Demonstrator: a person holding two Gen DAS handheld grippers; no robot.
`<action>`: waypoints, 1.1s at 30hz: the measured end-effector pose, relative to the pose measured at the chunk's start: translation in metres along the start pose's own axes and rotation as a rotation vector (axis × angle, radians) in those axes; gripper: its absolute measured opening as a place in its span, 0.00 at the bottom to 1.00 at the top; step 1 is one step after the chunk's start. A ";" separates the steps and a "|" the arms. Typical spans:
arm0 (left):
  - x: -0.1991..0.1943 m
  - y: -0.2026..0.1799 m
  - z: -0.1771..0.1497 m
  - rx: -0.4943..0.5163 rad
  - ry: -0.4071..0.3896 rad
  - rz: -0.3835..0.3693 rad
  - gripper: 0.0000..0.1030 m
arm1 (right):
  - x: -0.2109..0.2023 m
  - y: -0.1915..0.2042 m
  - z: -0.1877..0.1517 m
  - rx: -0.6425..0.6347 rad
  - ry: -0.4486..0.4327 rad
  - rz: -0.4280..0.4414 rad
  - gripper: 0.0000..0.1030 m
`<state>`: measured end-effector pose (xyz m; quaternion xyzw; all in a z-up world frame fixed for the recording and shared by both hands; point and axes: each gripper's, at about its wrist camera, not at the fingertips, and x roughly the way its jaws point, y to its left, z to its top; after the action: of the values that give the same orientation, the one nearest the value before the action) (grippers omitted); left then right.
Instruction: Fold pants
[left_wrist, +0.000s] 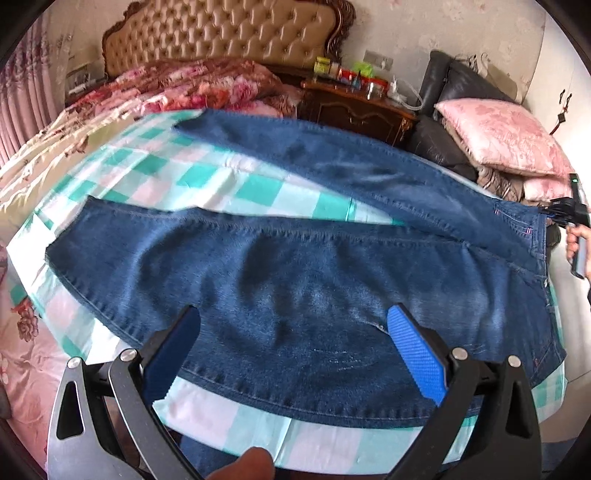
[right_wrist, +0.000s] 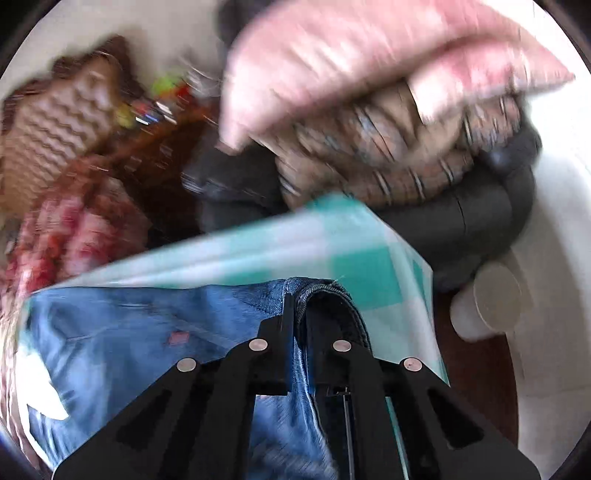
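Nearest the left wrist camera, the left hand-held gripper (left_wrist: 291, 354) hangs with its blue-padded fingers (left_wrist: 415, 358) spread wide over the near trouser leg, pinching nothing. That spread looks like readiness to take the near hem or side seam once the other end is secured. The dark blue denim pants (left_wrist: 295, 266) lie flat on the bed, on a teal, white and pink checked sheet (left_wrist: 207, 177). The two legs splay toward the left edge of the bed and the waistband sits at the right edge. At that right edge, a person's hand (left_wrist: 576, 240) carries the right hand-held gripper (left_wrist: 561, 210) against the waistband. A pink floral cushion (left_wrist: 506, 140) rests on a dark leather chair beyond the bed.

In the blurred right wrist view, the right hand-held gripper (right_wrist: 301, 306) is pressed together on a fold of the waistband (right_wrist: 325, 291), the denim rising between its black fingers. Holding the waist here probably anchors the pants so one leg can be laid over the other. Folding seems barely begun.
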<state>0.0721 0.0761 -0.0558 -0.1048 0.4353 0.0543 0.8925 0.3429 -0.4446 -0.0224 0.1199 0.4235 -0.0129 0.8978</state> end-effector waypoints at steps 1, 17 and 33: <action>-0.006 0.001 0.000 -0.006 -0.009 -0.003 0.98 | -0.021 0.009 -0.005 -0.006 -0.028 0.034 0.06; -0.008 0.036 0.024 -0.095 0.007 -0.243 0.95 | -0.139 -0.002 -0.311 0.239 0.115 0.333 0.05; 0.218 0.124 0.185 -0.641 0.164 -0.525 0.33 | -0.144 -0.014 -0.276 0.332 0.040 0.324 0.05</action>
<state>0.3243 0.2412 -0.1343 -0.4886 0.4245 -0.0506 0.7606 0.0397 -0.4066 -0.0843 0.3325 0.4084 0.0645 0.8476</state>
